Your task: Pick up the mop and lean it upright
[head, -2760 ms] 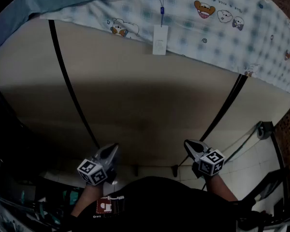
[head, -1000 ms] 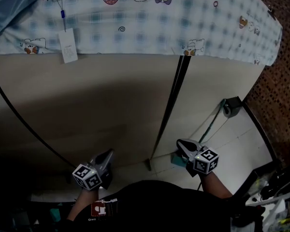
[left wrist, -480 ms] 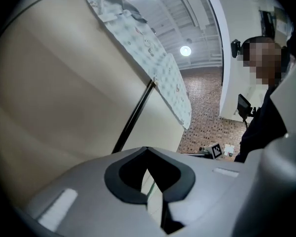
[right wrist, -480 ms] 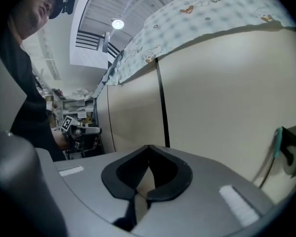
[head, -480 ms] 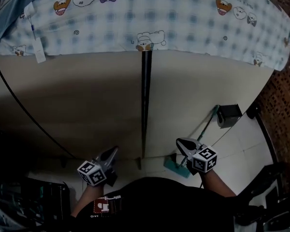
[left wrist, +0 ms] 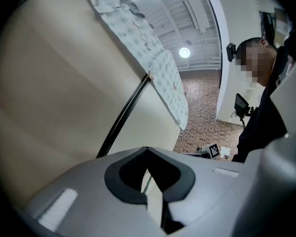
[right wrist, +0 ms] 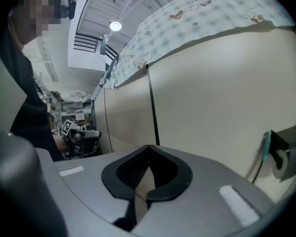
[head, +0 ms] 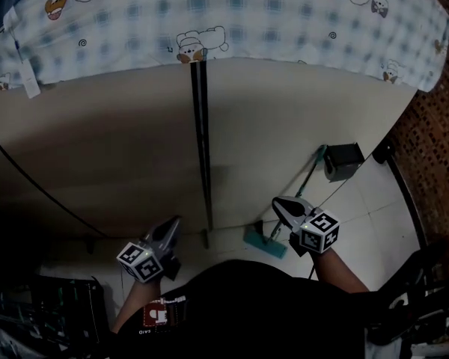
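1. Both tools are shut and empty. In the right gripper view the right gripper has its jaws meeting with nothing between them. The left gripper view shows the left gripper the same way.

2. The mop is down on the tiled floor, at the foot of the beige panel. Its teal head sits just beside the right gripper, on that gripper's left and nearer to me than its tips.

3. The relation that matters is the mop handle. Its long axis runs from the head away from me and to the right, passing beneath the right gripper in the head view. It ends beside a dark box ahead of that gripper and to its right.

4. Seen along the right gripper, the handle's teal far end sits at the right edge, off the line of the jaws.

5. The left gripper is well apart from the mop, with the black seam between them, so the right hand is clearly nearer.

6. My judgement is that the right gripper must open, drop and turn across the handle. From this steep angle I cannot tell how far below it the handle lies.
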`<action>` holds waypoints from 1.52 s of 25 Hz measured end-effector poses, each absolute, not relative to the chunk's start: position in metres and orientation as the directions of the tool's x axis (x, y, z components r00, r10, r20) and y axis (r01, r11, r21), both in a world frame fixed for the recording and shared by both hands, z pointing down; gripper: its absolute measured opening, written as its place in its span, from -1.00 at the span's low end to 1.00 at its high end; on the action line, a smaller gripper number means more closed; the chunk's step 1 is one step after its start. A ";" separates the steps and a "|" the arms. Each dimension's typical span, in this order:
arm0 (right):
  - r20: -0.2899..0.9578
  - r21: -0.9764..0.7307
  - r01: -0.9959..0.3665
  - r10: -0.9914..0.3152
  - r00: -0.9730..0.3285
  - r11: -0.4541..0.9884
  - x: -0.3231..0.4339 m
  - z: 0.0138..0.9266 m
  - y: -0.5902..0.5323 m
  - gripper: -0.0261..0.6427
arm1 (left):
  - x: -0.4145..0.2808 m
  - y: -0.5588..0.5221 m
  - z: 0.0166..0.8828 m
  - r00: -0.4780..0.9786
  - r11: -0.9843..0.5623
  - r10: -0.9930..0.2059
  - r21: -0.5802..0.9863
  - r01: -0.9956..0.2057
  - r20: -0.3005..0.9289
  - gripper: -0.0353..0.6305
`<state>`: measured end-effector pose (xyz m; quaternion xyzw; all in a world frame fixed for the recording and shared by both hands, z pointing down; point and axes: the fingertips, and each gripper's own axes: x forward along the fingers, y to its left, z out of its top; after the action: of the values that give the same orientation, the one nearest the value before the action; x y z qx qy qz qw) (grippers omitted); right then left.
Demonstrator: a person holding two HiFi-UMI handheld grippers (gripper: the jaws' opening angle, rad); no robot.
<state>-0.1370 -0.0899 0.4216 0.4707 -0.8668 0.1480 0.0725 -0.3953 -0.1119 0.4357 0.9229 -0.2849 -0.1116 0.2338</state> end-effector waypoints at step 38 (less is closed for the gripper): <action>0.283 -0.180 -0.778 -0.726 -0.626 0.601 0.131 0.442 -0.103 -0.88 | -0.099 -0.095 0.476 0.840 -0.746 -0.542 0.448 -0.493 0.022 -0.95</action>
<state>0.1306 -0.1027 0.4421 0.4226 -0.8903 0.1437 0.0904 -0.0991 -0.0954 0.4760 0.9328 -0.2772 -0.0549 0.2236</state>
